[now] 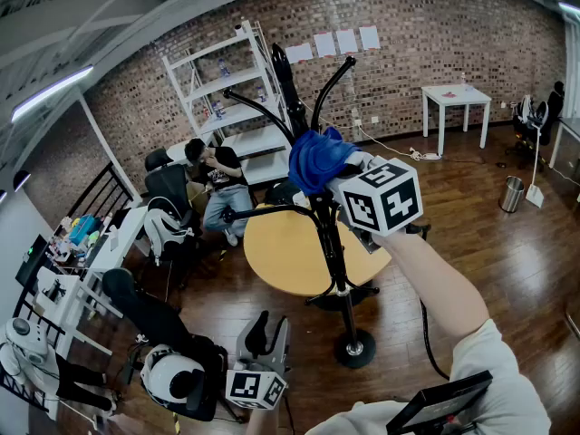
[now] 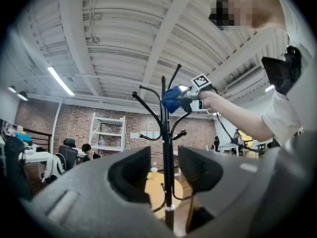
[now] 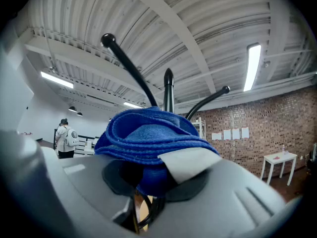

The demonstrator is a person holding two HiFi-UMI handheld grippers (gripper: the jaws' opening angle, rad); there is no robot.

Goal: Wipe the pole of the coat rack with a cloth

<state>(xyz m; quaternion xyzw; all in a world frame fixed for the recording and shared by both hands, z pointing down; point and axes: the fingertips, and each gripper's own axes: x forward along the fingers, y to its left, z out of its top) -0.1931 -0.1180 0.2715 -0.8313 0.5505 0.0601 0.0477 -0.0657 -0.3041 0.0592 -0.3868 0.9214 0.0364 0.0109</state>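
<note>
Holding the blue cloth [image 1: 317,159] up high, the right gripper [image 1: 347,169] has its fingers squeezed tight on it. The cloth sits at the top of the coat rack [image 1: 319,208], just under the spot where the black hooks [image 1: 332,82] spread out.

The pole [image 1: 332,236] stands straight up and down, from the hooks to the round foot [image 1: 354,348] on the wood floor [image 1: 489,243]. The cloth is at the top end, so I think the wipe has to go down along the pole. The right gripper is the near one, right at the pole.

The left gripper [image 1: 269,323] is low down, off to the side of the foot and not touching the rack. Its fingers [image 2: 130,175] are wide apart and hold nothing. In the left gripper view the pole shows in the gap between them, but farther off.

Some things are hard to see. The bunched cloth hides the place where it meets the pole, so I cannot tell if it wraps around the pole or only rests beside it. In the right gripper view the cloth fills the middle, and only the pole's tip and two hooks stick out above it.
</note>
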